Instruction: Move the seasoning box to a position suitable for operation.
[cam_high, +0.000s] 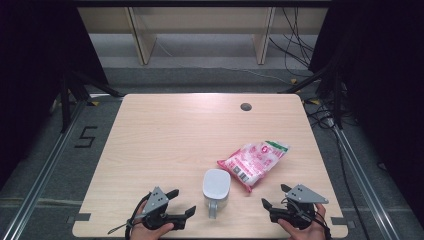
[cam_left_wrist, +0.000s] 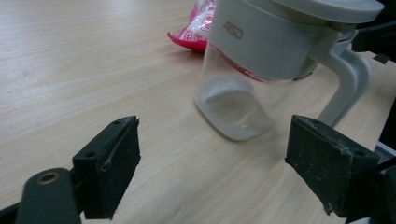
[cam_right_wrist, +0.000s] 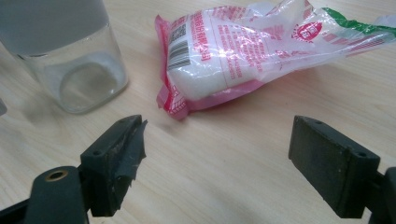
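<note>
A clear jar with a grey lid and handle (cam_high: 216, 188) stands near the table's front edge; in the left gripper view the jar (cam_left_wrist: 261, 70) holds a little white powder at its bottom. Behind and right of it lies a pink and white plastic bag (cam_high: 254, 161), and the right gripper view shows the bag (cam_right_wrist: 243, 56) filled with white granules beside the jar (cam_right_wrist: 70, 60). My left gripper (cam_high: 181, 202) stands open left of the jar, nothing between its fingers. My right gripper (cam_high: 274, 196) stands open right of the jar, in front of the bag.
The light wooden table (cam_high: 165, 135) has a round grey cable hole (cam_high: 245, 106) at the back right. Black stands, cables and wooden frame legs (cam_high: 142, 40) lie beyond the table. The floor at the left bears a mark "5" (cam_high: 86, 136).
</note>
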